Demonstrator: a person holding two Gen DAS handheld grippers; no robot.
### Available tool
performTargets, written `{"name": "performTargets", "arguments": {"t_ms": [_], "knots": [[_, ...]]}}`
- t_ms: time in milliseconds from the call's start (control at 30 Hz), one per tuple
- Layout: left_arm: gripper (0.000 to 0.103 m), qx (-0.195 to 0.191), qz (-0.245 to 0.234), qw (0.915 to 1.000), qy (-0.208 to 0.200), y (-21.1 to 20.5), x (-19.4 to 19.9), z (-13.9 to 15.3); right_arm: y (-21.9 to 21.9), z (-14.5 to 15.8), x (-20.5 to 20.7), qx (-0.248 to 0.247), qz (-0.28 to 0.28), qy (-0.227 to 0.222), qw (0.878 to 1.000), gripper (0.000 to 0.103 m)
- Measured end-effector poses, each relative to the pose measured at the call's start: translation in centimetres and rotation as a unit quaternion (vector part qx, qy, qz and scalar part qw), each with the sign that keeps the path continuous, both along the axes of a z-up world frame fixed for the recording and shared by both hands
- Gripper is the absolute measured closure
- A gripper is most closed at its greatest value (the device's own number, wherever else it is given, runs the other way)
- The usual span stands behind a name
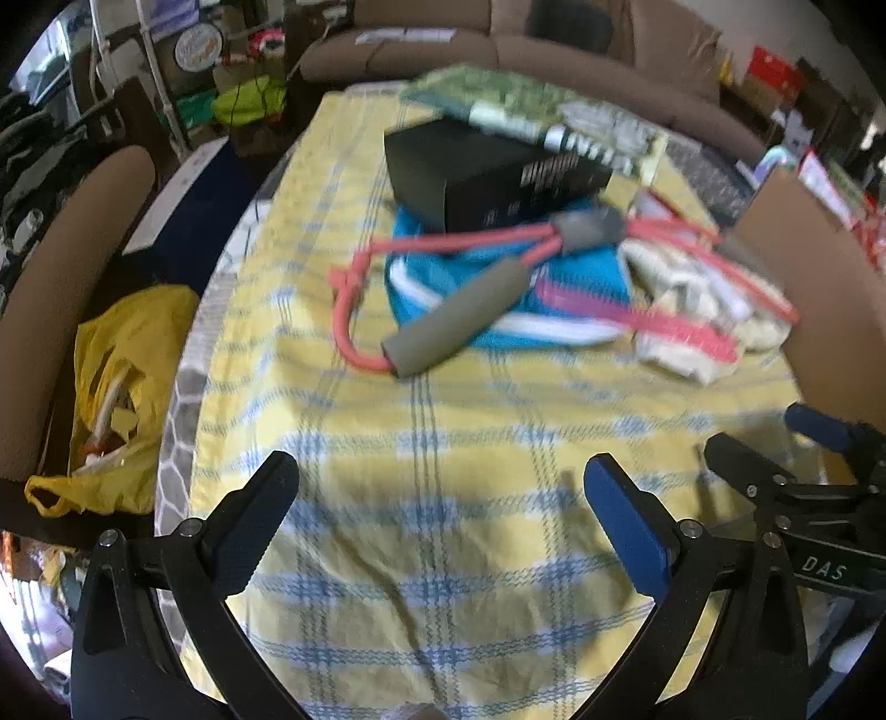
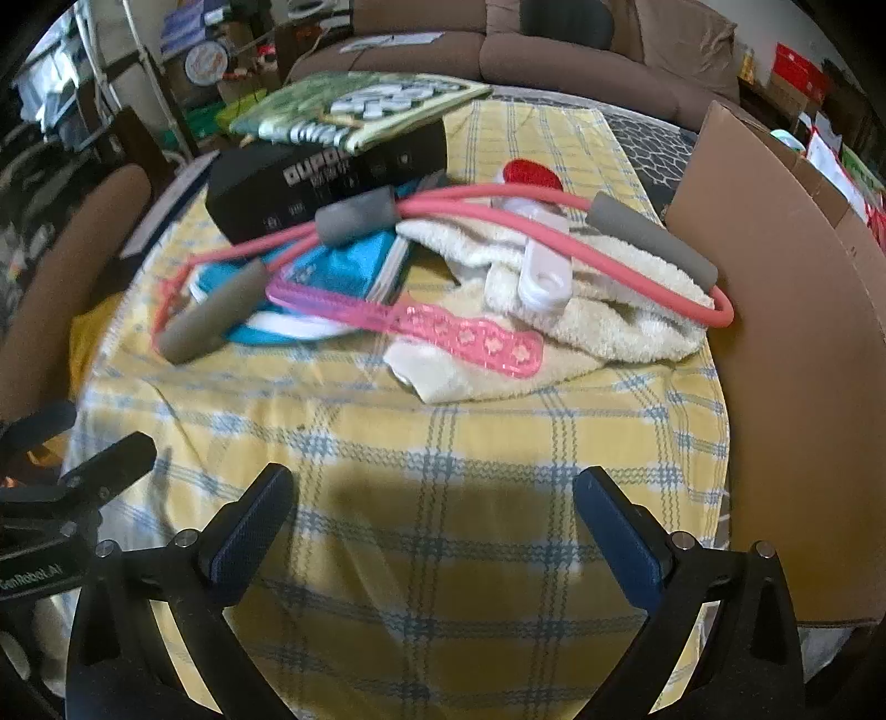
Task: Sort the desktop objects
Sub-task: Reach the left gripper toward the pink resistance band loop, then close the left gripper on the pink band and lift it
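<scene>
A pile lies at the far side of the yellow checked tablecloth [image 1: 443,443]. It holds a black box [image 1: 487,171], a pink resistance band with grey foam grips [image 1: 459,321], a blue pouch [image 1: 576,277], a cream towel [image 2: 609,310], a pink ruler [image 2: 470,343] and a white plastic piece [image 2: 545,271]. A green book [image 2: 354,108] rests on the black box [image 2: 332,177]. My left gripper [image 1: 443,476] is open and empty, short of the pile. My right gripper [image 2: 434,487] is open and empty, also short of it.
A tall cardboard box [image 2: 803,332] stands at the table's right edge. A yellow plastic bag [image 1: 116,399] sits beside a brown chair [image 1: 61,277] on the left. A brown sofa [image 2: 554,50] lies behind the table.
</scene>
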State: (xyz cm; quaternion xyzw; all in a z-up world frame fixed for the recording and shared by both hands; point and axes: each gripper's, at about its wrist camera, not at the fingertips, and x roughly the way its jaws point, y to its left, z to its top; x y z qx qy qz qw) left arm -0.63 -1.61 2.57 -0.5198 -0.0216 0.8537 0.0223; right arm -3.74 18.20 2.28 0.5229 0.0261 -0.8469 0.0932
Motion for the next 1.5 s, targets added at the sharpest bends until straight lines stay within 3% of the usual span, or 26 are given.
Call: {"name": "performTargets", "arguments": {"t_ms": [300, 467, 667, 833, 967, 1100, 1233, 1267, 1300, 1367, 1500], "knots": [[0.0, 0.026, -0.03, 0.999, 0.02, -1.1, -3.2, 2.3, 2.8, 3.0, -2.9, -0.029, -0.017, 0.009, 0.999, 0.0], [0.0, 0.049, -0.025, 0.9984, 0.009, -1.9, -5.3, 1.4, 4.8, 3.2, -5.3, -0.03, -0.044, 0.004, 0.999, 0.001], [0.0, 0.029, -0.029, 0.9991, -0.007, -3.6, -8.0, 0.1, 6.2, 2.9, -7.4, -0.018, -0.057, 0.002, 0.998, 0.004], [0.0, 0.028, 0.014, 0.9992, -0.026, -7.7, -10.7, -1.3, 6.6, 2.9, -9.4, -0.01, -0.045, -0.001, 0.999, 0.012], [0.003, 0.016, 0.018, 0.9983, -0.054, -8.7, -12.0, -3.0, 6.6, 3.1, -11.4, 0.032, -0.044, 0.009, 0.998, 0.012], [0.029, -0.017, -0.003, 0.9969, -0.077, -7.6, -12.5, -5.0, 7.1, 2.8, -12.8, 0.053, -0.05, 0.0, 0.997, 0.021], [0.031, -0.032, -0.014, 0.9948, -0.096, -6.8, -13.0, -6.6, 7.3, 2.4, -13.2, 0.049, -0.044, -0.008, 0.998, 0.025], [0.034, -0.035, -0.016, 0.9943, -0.099, -6.7, -13.1, -6.9, 7.3, 2.3, -13.0, 0.047, -0.044, -0.008, 0.998, 0.025], [0.044, -0.039, -0.017, 0.9939, -0.102, -6.5, -13.2, -7.1, 7.3, 2.3, -13.0, 0.046, -0.044, -0.009, 0.998, 0.025], [0.05, -0.047, -0.019, 0.9935, -0.102, -6.3, -13.4, -7.4, 7.4, 2.2, -13.0, 0.043, -0.043, -0.011, 0.998, 0.027], [0.092, -0.043, -0.023, 0.9946, -0.091, -6.2, -13.5, -6.6, 7.7, 2.4, -13.1, 0.032, -0.042, -0.016, 0.998, 0.03]]}}
